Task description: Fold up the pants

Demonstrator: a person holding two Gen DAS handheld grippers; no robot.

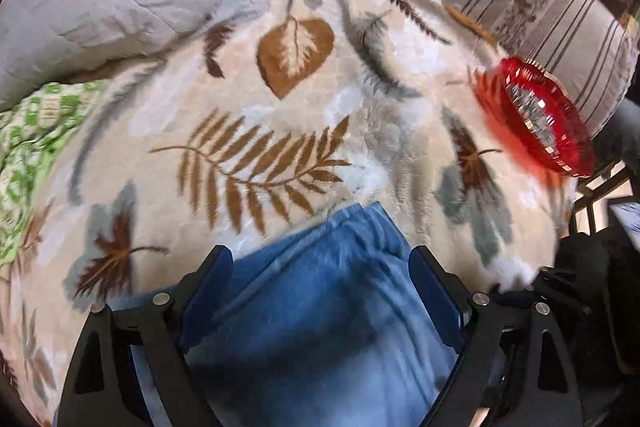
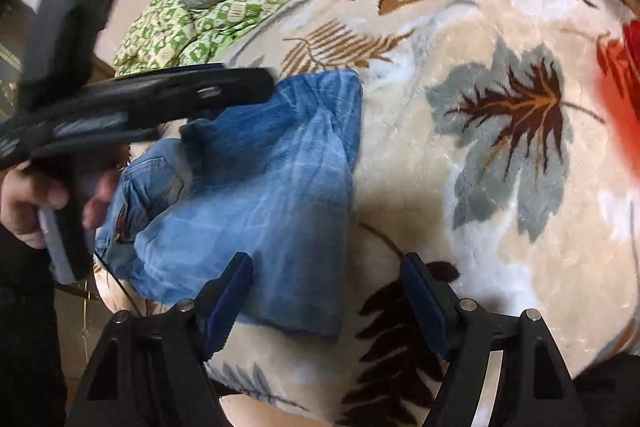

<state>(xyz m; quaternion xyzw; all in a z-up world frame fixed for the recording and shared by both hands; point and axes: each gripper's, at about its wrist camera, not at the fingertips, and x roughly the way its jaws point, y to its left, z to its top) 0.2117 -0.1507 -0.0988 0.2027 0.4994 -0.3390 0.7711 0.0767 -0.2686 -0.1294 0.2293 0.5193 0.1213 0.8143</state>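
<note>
With both the left claw (image 1: 320, 279) and right claw (image 2: 326, 289) spread apart and empty, we risk snagging the folded pants (image 2: 256, 187), at 9 o'clock on the blanket (image 2: 500, 187), and undoing the fold.

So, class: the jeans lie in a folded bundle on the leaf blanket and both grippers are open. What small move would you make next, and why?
Probably lift both grippers clear. The jeans already lie as a compact bundle on the blanket. The left gripper and right gripper both stand open with nothing pinched. If anything, the rumpled end near the hand might want smoothing first.
</note>
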